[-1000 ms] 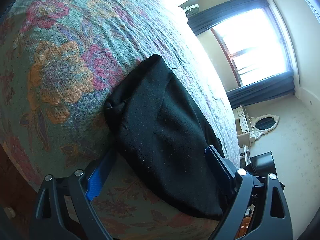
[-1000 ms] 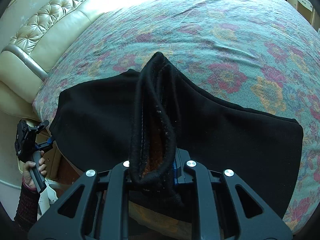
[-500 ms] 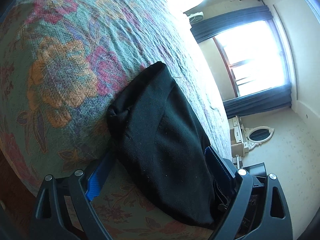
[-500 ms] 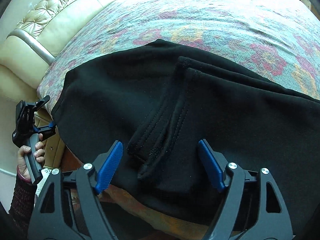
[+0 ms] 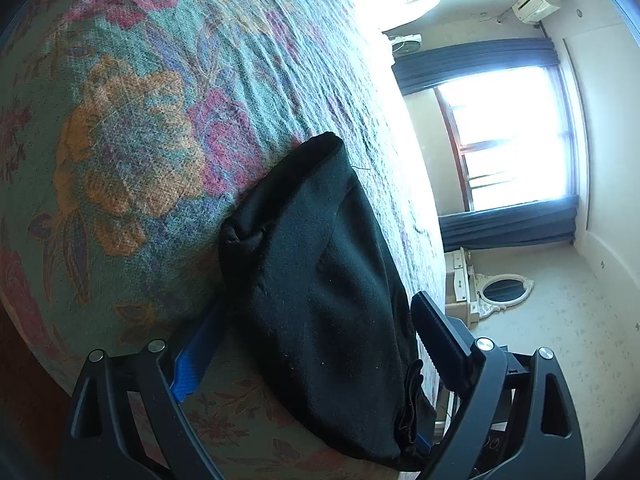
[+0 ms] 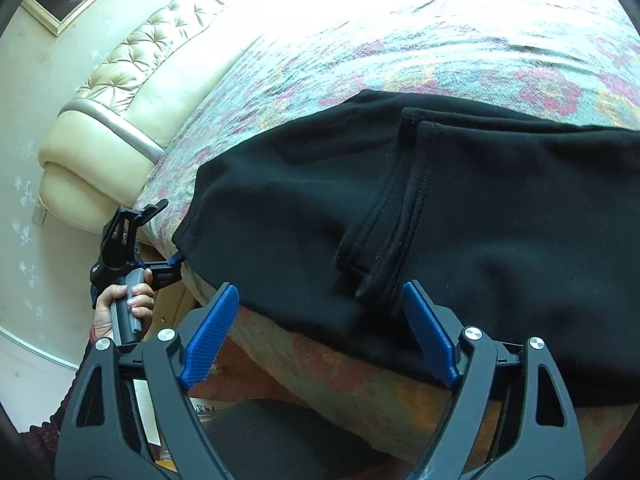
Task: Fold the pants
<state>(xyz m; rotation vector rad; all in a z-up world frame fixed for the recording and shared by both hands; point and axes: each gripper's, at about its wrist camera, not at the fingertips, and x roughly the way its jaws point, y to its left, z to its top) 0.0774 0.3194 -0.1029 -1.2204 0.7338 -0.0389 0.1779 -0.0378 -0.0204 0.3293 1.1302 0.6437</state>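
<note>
Daylight from a curtained window [image 5: 516,140] washes over a wide bed covered by a teal woven bedspread with red and orange flowers [image 6: 460,52], and a cream tufted leather headboard [image 6: 132,92] closes off its far end. Black knit pants [image 6: 460,216] lie along the near edge of the bed, already doubled over, with the thick stitched waistband [image 6: 392,208] resting on top of the lower layer and a strip of cloth hanging slightly past the edge.

That placement reads as deliberate: kept at the near edge, both ends stay within reach without leaning across the mattress. The right gripper [image 6: 320,332] has just been opening; its blue pads [image 6: 210,336] stand spread wide on either side of the waistband's near end, pressing on nothing, so the band looks freshly laid down. The left gripper [image 5: 316,340], held by a hand [image 6: 120,308] beside the headboard-side corner, is spread too, with the narrow end of the pants lying between its fingers but not clamped, likely steadying or ready to pinch for another fold.

Open bedspread stretches freely beyond the pants toward the far side, giving ample room to carry a fold inward. On the near side the overhang is the risk, since a tug outward could drag the cloth off.
</note>
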